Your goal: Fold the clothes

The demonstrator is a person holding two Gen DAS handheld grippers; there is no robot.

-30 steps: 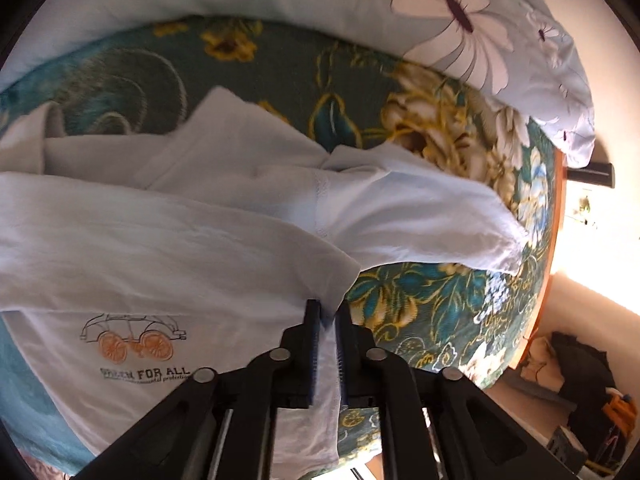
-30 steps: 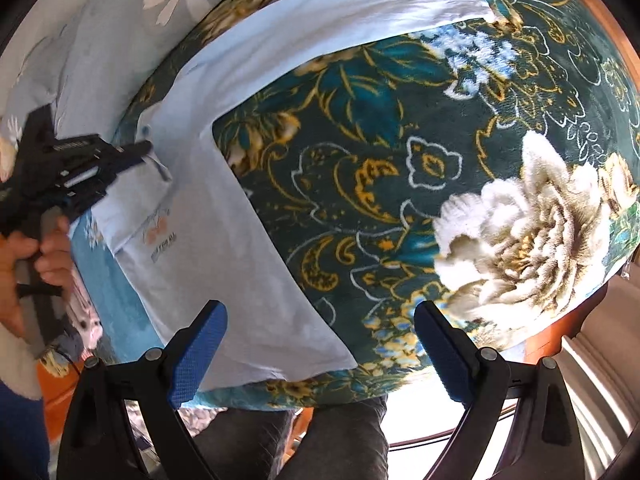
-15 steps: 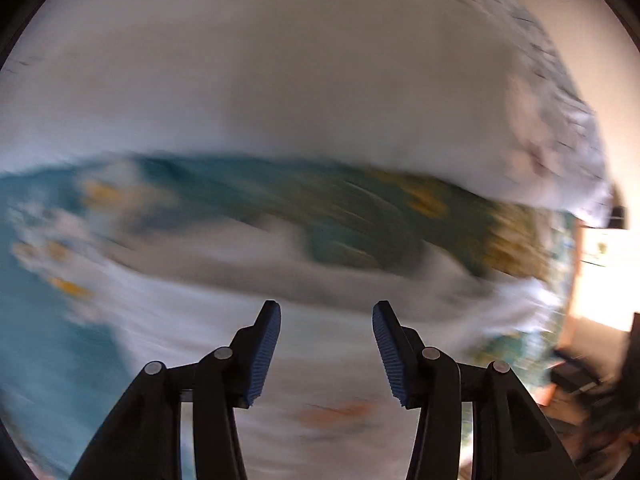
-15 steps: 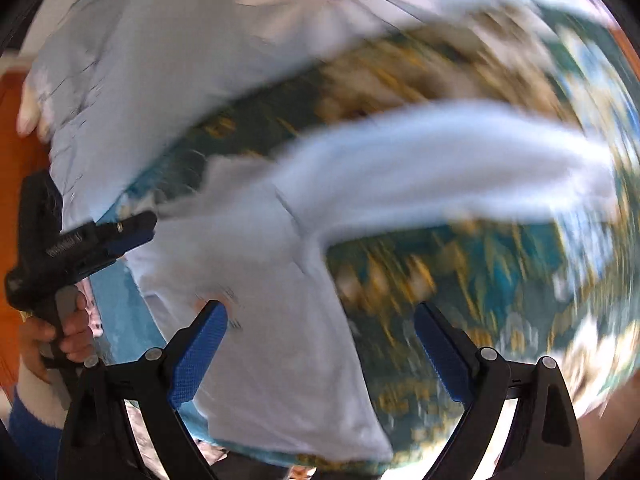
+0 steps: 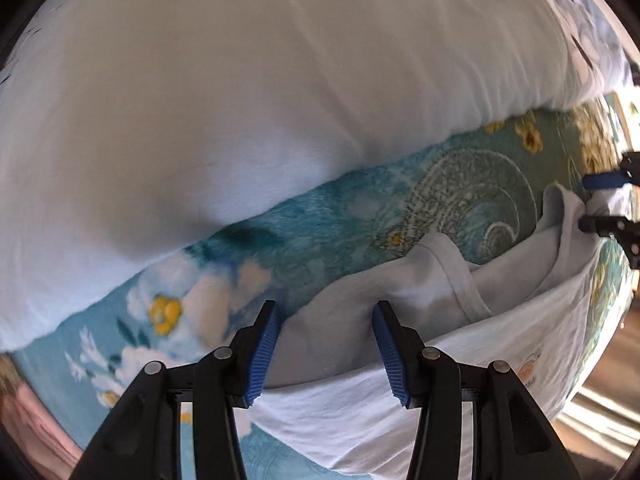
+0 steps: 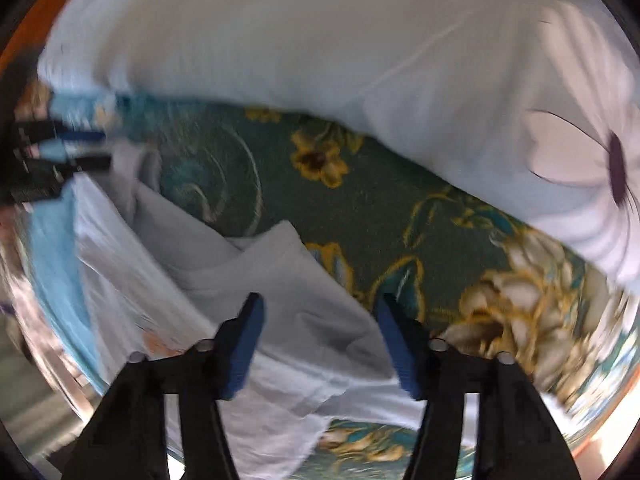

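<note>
The left gripper (image 5: 326,354) has let go of the shirt (image 5: 420,380) hem and now hangs half open over its shoulder, while the right gripper (image 6: 320,344) is closing around the other shoulder, nothing pinched yet, so the next fold is starting

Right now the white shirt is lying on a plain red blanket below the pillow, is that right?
Not quite. The white shirt lies below the pillow, but the blanket is teal with a flower pattern, not plain red. The left wrist view shows it.
</note>
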